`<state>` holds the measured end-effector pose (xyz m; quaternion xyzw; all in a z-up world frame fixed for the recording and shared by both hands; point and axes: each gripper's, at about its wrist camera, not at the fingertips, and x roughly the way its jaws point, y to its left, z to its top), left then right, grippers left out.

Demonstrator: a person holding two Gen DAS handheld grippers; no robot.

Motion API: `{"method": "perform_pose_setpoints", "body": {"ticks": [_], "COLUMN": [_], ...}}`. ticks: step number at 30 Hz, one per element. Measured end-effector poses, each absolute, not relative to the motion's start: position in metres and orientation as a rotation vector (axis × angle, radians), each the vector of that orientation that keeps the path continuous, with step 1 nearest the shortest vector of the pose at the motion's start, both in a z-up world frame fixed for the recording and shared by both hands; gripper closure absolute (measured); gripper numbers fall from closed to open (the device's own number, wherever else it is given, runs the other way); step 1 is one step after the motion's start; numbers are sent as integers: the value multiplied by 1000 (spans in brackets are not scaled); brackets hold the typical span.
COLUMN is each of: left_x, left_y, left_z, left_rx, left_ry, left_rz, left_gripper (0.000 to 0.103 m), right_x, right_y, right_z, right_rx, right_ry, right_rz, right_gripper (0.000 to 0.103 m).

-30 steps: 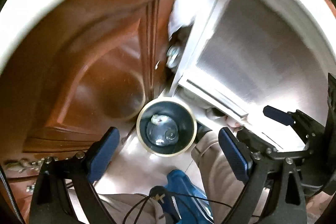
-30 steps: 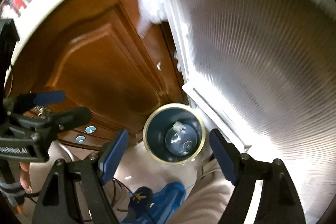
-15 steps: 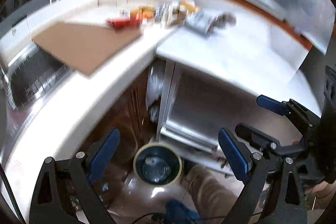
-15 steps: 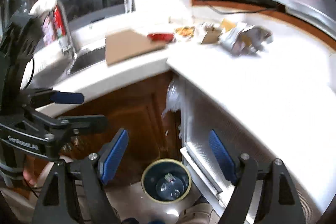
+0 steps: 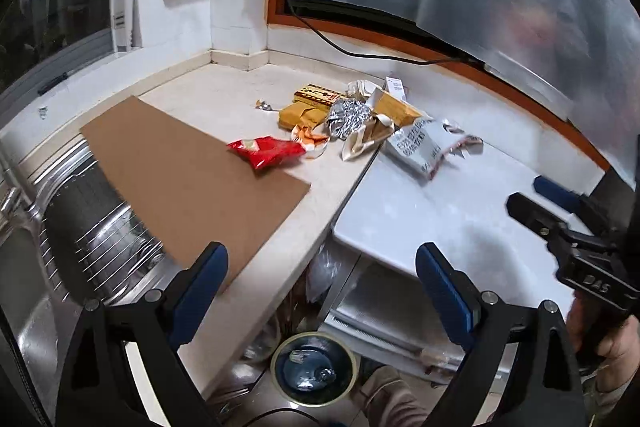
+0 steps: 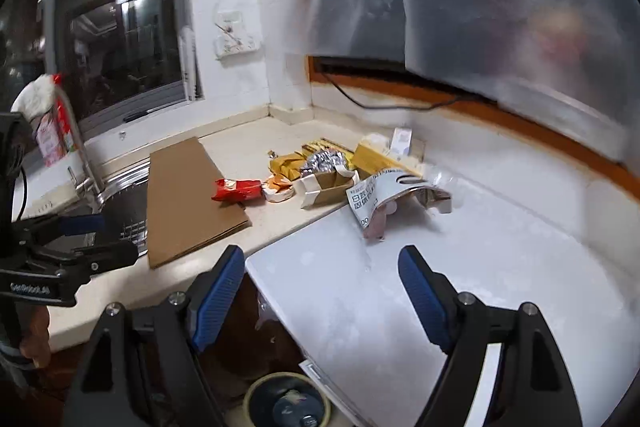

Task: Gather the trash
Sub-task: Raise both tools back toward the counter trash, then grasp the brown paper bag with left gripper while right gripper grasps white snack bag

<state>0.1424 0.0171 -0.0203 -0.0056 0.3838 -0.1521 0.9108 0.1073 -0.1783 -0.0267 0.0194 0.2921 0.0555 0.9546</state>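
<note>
Trash (image 5: 352, 123) heaped in the counter corner, both grippers wide and empty.

Wrappers, a red snack packet (image 5: 266, 151), crumpled foil (image 6: 322, 161) and a white printed bag (image 6: 382, 195) lie at about 12 o'clock from the left gripper (image 5: 322, 287) and 12 o'clock from the right gripper (image 6: 322, 289). A cardboard sheet (image 5: 188, 179) lies at 10 o'clock, partly over the sink (image 5: 76, 227). The bin (image 5: 314, 369) stands on the floor at 6 o'clock, with bits inside.
</note>
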Motion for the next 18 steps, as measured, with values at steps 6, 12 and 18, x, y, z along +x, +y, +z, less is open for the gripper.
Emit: {"method": "perform_pose_setpoints", "body": {"ticks": [6,12,18], "left_x": [196,241,284], "left_y": [-15,-69,-113], "left_z": [-28,-41,-65], "left_rx": [43,200,334], "left_ry": [792,783,807], "left_rz": [-358,-395,-409], "left_gripper": [9,9,9], "right_x": [172,226,256], "right_y": [-212,-238,-259], "right_z": [-53,-77,-97], "right_rx": [178,290,402], "right_ry": [669,709,742], "right_rz": [25,-3,14], "right_gripper": [23,29,44]}}
